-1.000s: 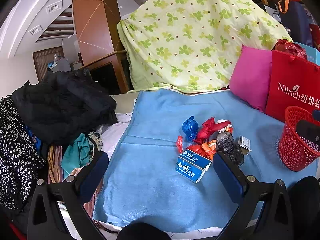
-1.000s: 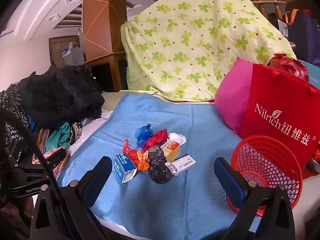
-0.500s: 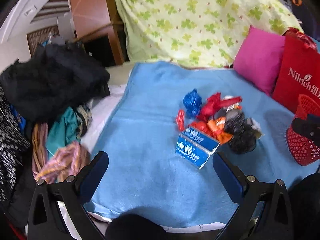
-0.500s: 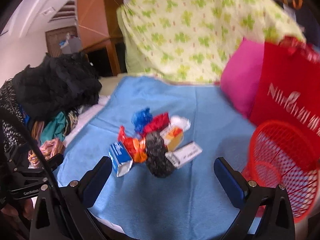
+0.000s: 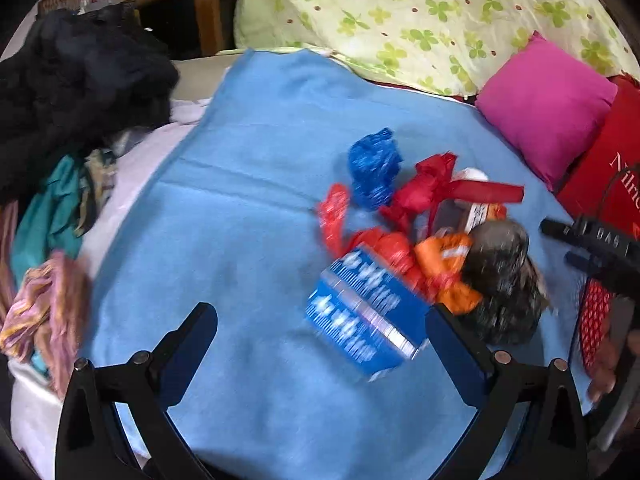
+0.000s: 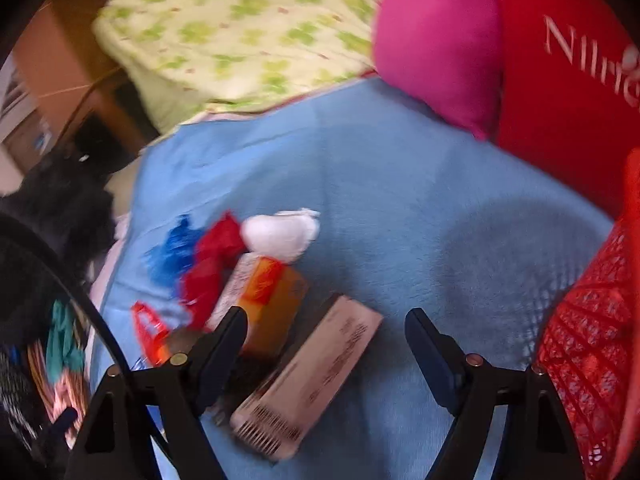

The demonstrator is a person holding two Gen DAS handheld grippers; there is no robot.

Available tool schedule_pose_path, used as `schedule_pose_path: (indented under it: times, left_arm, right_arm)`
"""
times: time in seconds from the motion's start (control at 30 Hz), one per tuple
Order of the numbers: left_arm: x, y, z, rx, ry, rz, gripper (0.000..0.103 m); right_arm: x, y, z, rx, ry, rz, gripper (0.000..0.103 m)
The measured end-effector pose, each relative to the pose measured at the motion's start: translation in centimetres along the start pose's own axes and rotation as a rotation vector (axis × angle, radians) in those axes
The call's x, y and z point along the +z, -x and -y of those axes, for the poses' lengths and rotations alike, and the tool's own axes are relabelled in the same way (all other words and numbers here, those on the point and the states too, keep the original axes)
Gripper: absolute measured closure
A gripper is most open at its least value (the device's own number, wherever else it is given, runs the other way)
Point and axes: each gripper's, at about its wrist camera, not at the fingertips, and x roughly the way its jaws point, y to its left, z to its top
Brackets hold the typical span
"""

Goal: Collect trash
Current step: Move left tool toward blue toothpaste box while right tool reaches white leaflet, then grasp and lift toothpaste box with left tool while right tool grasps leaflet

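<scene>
Trash pile (image 5: pixel 420 240) sits mid blue blanket (image 5: pixel 240 220), bare cloth left. Red basket (image 6: pixel 592 340) at the right edge. Left claw (image 5: pixel 320 336) spread, empty; right claw (image 6: pixel 326 340) narrowing over a flat box (image 6: pixel 312 380), not pinching.

Each claw is the same build: 2 black angular arms that spread in a V, each tipped with a flat, dark navy blue pad and pinned with round silver screws at the joints. On the left claw (image 5: pixel 321 320) 4 such screws show, 2 on each arm. The right claw (image 6: pixel 326 330) shows the same black frame and silver screws, and seen from the left wrist it is a black body with pale lettering, blurred beyond reading.
</scene>
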Motion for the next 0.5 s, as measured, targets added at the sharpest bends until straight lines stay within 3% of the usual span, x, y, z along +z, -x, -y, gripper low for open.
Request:
schedule_pose_path:
  times: [0.2,0.3,0.37,0.4,0.47,0.5]
  left_arm:
    - [1.8,-3.9,2.6,0.0,0.004,-0.085,0.0]
    - [1.9,-5.0,3.2,0.012,0.005,-0.112,0.0]
    - [1.5,-5.7,3.4,0.018,0.004,-0.135,0.001]
    - [1.4,-6.0,3.4,0.019,0.002,-0.148,0.003]
    - [0.8,-6.8,3.2,0.013,0.005,-0.193,0.021]
    - [0.5,-6.9,3.0,-0.004,0.014,-0.212,0.024]
  right_arm:
    - [0.8,-4.0,1.4,0.03,-0.094,-0.14,0.023]
    - [0.4,-4.8,0.5,-0.009,-0.054,-0.178,0.029]
    - [0.2,-5.3,-0.2,-0.013,-0.03,-0.199,0.039]
    - [-0.1,-5.4,-0.2,-0.009,-0.018,-0.207,0.042]
    - [-0.4,-5.5,-0.3,0.014,-0.008,-0.21,0.049]
    - [-0.5,-5.4,-0.4,0.022,0.005,-0.203,0.05]
